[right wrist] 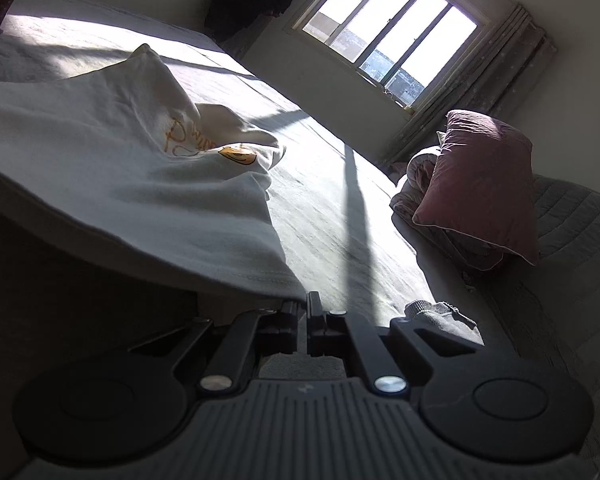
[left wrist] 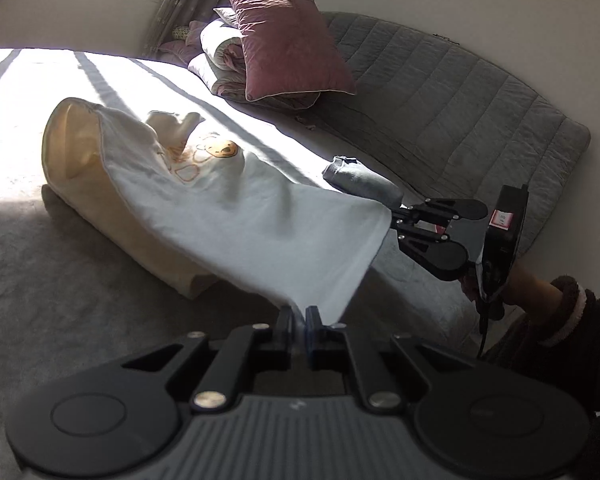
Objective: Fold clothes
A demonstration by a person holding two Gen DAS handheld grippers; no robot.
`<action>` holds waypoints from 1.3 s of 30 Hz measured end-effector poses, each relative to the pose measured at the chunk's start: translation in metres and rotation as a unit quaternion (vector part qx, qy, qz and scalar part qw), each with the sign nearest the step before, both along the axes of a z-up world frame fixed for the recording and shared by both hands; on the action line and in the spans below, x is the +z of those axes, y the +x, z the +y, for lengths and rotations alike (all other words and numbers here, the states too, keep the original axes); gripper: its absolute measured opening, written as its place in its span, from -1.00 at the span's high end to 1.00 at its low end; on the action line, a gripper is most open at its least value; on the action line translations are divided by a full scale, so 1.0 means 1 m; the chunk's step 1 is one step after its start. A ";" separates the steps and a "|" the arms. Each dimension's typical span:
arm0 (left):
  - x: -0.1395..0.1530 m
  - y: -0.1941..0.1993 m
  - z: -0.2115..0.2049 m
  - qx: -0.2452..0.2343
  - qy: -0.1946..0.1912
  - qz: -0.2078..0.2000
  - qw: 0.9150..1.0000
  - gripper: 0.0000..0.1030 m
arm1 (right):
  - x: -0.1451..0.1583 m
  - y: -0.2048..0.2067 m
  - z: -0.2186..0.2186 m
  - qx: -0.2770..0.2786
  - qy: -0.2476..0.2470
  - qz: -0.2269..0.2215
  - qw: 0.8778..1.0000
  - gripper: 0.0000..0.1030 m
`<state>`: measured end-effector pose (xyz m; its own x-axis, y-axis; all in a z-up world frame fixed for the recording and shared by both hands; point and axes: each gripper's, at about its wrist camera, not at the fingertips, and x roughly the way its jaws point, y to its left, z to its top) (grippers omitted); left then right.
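A white T-shirt [left wrist: 236,208] with an orange bear print lies partly on the bed, its hem lifted off the surface. My left gripper [left wrist: 299,320] is shut on one corner of the hem. My right gripper [left wrist: 394,220] is shut on the other hem corner, to the right and further off. In the right wrist view the shirt [right wrist: 112,184] stretches away to the left from my right gripper [right wrist: 305,308], which pinches its hem corner. The shirt's far end, with the collar and yellowish inside, rests on the bed.
The grey bed sheet [left wrist: 60,280] lies under the shirt. A folded grey garment [left wrist: 364,180] lies just beyond the right gripper. A maroon pillow [left wrist: 288,44] sits on a folded duvet [left wrist: 220,56] at the head. A grey quilted mat [left wrist: 460,100] lines the wall side. A window [right wrist: 388,32] is beyond.
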<state>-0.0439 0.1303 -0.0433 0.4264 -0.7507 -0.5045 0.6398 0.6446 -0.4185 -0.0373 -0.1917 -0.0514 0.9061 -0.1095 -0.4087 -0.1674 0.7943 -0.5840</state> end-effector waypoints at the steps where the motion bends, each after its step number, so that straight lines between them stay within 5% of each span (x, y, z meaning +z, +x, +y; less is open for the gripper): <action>1: -0.005 0.002 -0.001 0.001 0.008 0.007 1.000 0.88 | -0.004 -0.001 -0.001 0.000 -0.003 0.008 1.000 0.95; 6: -0.021 0.006 -0.014 -0.014 0.059 0.028 0.998 0.88 | -0.016 -0.002 -0.001 0.001 -0.027 0.032 0.999 0.96; 11: -0.019 0.009 -0.011 -0.027 0.070 0.040 0.996 0.81 | -0.015 0.006 -0.014 -0.031 -0.021 0.043 0.998 0.96; 18: -0.007 0.009 0.001 -0.026 0.085 0.016 0.996 0.35 | -0.008 0.012 -0.029 -0.067 0.020 0.037 0.997 0.95; 21: -0.002 0.016 0.009 0.002 0.083 0.003 0.997 0.09 | -0.006 0.017 -0.029 -0.071 0.024 0.040 0.996 0.92; 26: -0.002 0.038 0.020 0.084 0.089 0.014 0.992 -0.02 | 0.000 0.032 -0.031 -0.097 0.025 0.040 0.994 0.67; 30: -0.012 0.068 0.021 0.145 0.099 0.058 0.983 -0.02 | 0.010 0.046 -0.037 -0.115 0.057 0.035 0.991 0.20; 39: -0.022 0.116 0.019 0.262 0.058 0.122 0.956 0.05 | 0.028 0.069 -0.007 -0.085 0.128 0.049 0.987 0.18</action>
